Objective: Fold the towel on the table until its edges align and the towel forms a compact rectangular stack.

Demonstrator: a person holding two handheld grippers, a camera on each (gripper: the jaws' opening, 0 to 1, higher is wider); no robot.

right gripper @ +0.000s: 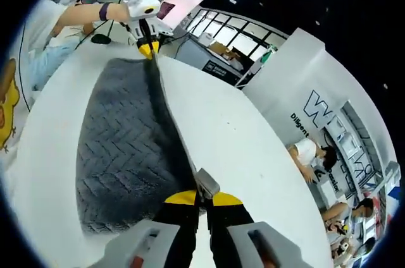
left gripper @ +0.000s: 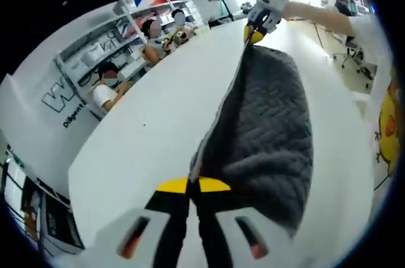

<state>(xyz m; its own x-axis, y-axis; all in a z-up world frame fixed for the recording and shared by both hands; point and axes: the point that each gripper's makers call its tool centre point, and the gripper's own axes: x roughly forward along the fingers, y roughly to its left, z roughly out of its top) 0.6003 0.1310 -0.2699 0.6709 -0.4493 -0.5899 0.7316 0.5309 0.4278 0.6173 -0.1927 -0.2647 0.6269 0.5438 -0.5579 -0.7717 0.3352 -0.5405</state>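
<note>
The towel [left gripper: 269, 129] hangs stretched between the two grippers above the table [left gripper: 158, 116], its lower part draping onto the tabletop. In the left gripper view, the left gripper [left gripper: 192, 186] pinches one corner at the near end, and the right gripper [left gripper: 255, 35] pinches the opposite corner at the far end. In the right gripper view, the towel [right gripper: 120, 148] falls left of the taut edge. Beyond the table's far side sit people [left gripper: 107, 88] before shelves [left gripper: 101, 50].

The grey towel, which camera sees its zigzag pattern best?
The right gripper view: the grey towel spreads wide there, its zigzag stitching sharp. The left gripper view shows the same towel darker and blurrier, hanging between both grippers.
</note>
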